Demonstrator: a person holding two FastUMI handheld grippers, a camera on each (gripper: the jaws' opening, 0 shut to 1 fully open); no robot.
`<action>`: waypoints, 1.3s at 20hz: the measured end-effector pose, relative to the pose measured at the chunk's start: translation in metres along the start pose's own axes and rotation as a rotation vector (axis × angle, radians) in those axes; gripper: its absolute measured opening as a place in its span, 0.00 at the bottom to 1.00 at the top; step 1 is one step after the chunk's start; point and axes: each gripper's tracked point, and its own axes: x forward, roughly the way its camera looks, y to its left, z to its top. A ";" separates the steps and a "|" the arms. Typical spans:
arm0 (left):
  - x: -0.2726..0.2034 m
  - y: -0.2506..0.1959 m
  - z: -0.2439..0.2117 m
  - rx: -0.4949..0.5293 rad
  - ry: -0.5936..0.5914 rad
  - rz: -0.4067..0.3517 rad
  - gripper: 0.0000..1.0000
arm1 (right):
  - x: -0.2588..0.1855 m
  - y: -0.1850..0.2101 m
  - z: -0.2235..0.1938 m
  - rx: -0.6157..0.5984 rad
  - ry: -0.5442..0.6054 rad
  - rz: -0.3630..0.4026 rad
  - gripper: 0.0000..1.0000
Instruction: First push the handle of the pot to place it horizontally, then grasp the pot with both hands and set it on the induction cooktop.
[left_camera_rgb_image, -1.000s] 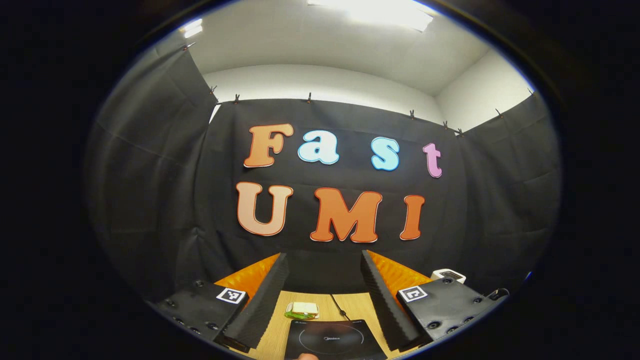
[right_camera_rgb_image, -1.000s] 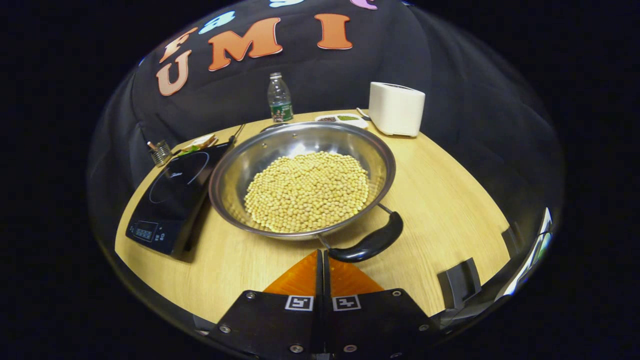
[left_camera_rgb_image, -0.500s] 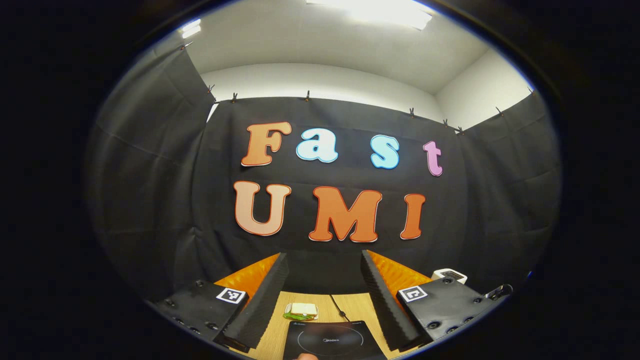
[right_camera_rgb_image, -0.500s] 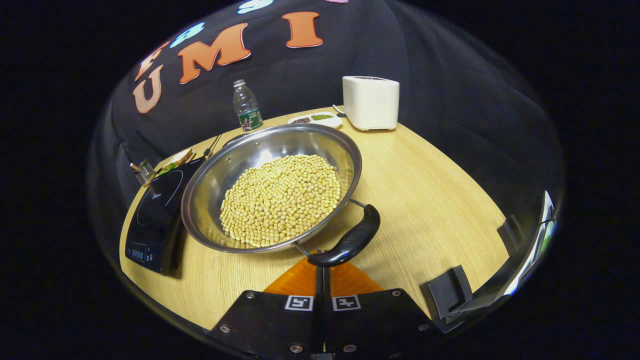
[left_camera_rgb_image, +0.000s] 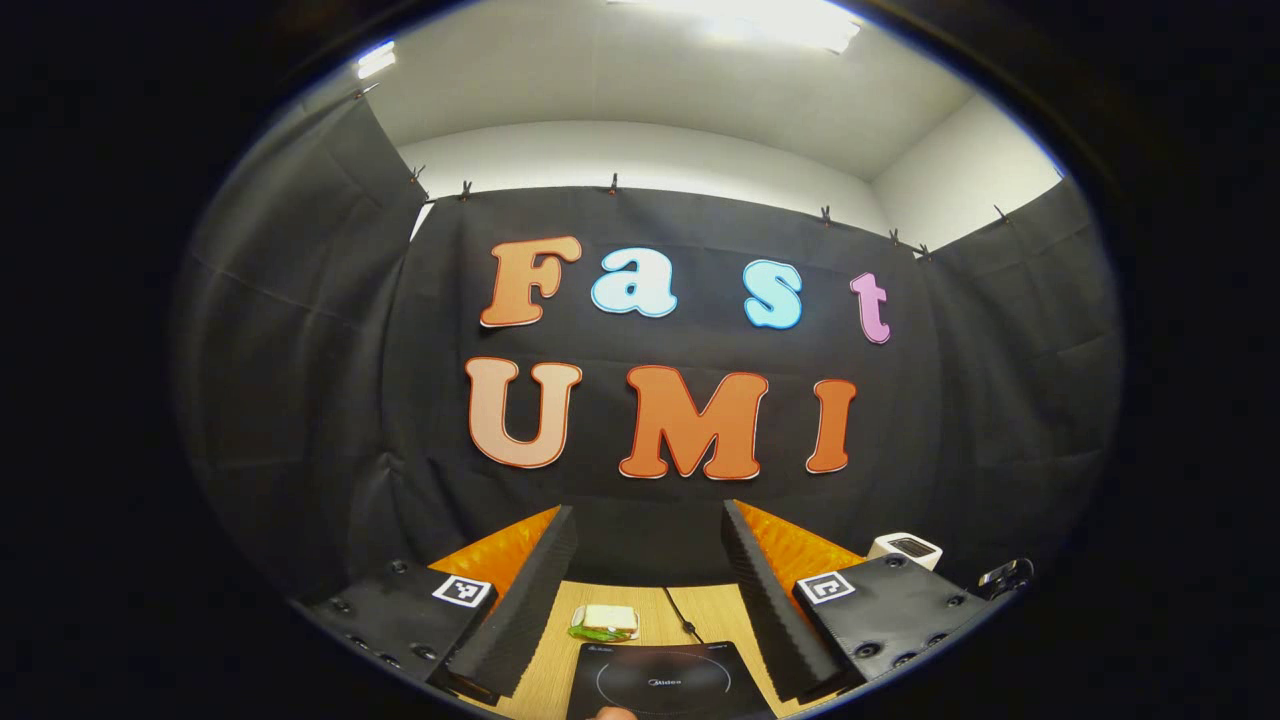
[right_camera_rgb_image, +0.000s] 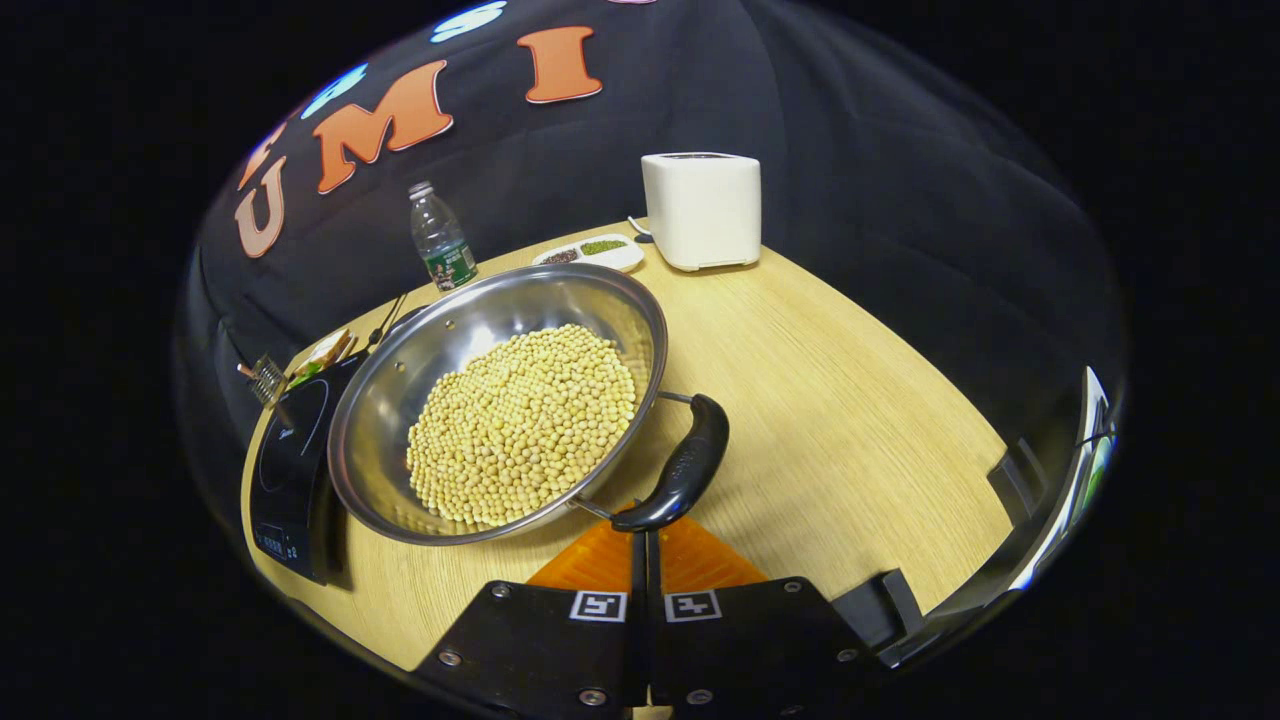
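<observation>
A steel pot (right_camera_rgb_image: 400, 400) full of yellow beans sits on the wooden table (right_camera_rgb_image: 840, 420) in the right gripper view. Its black side handle (right_camera_rgb_image: 682, 467) points toward my right gripper (right_camera_rgb_image: 645, 540), which is shut with its tips touching the handle's near end. The black induction cooktop (right_camera_rgb_image: 288, 450) lies left of the pot, partly hidden by its rim. In the left gripper view my left gripper (left_camera_rgb_image: 648, 560) is open and held up facing the booth wall, with the cooktop (left_camera_rgb_image: 660, 680) low between its fingers.
At the back of the table stand a white toaster (right_camera_rgb_image: 702, 208), a water bottle (right_camera_rgb_image: 440, 240) and a small dish (right_camera_rgb_image: 590, 252). A sandwich (left_camera_rgb_image: 605, 622) and a cable (left_camera_rgb_image: 682, 615) lie behind the cooktop. A small metal rack (right_camera_rgb_image: 262, 375) sits at the far left edge.
The right gripper has pushed the handle's near end leftward, and the pot has turned so the handle now lies along its right side. The left gripper has barely moved.
</observation>
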 end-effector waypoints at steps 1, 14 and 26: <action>0.001 -0.001 -0.001 0.000 0.003 -0.002 0.98 | 0.002 -0.002 0.002 0.002 0.000 -0.004 0.00; 0.011 -0.004 -0.010 0.013 0.023 0.006 0.96 | 0.023 -0.016 0.026 0.055 0.005 -0.029 0.00; 0.032 -0.010 -0.020 0.016 0.042 0.010 0.95 | 0.042 -0.024 0.045 0.094 0.014 -0.044 0.00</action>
